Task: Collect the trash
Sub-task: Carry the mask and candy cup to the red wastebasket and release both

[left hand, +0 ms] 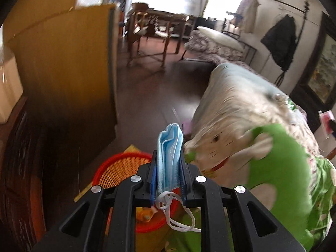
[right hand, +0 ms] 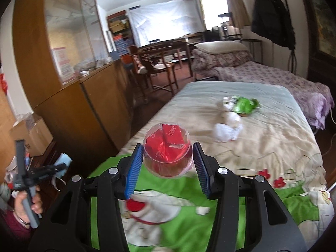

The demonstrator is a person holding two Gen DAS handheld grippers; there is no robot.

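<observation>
My left gripper [left hand: 169,159] is shut on a folded blue face mask [left hand: 169,155] whose white ear loops hang below. It hangs above a red basket [left hand: 117,168] on the floor beside the bed. My right gripper [right hand: 168,157] is shut on a clear plastic cup [right hand: 168,153] with red foil inside, held above the bed [right hand: 262,147]. A green wrapper [right hand: 244,105] and crumpled white tissue [right hand: 226,131] lie further along the bed. The left gripper also shows in the right wrist view [right hand: 61,167], low at left with the mask.
A tall wooden cabinet [left hand: 67,67] stands left of the aisle, with cardboard boxes [right hand: 31,134] by it. A dark wooden table and chairs [right hand: 159,63] stand at the back. A second bed with purple covers [right hand: 273,77] lies at the right, next to a coat rack [right hand: 271,14].
</observation>
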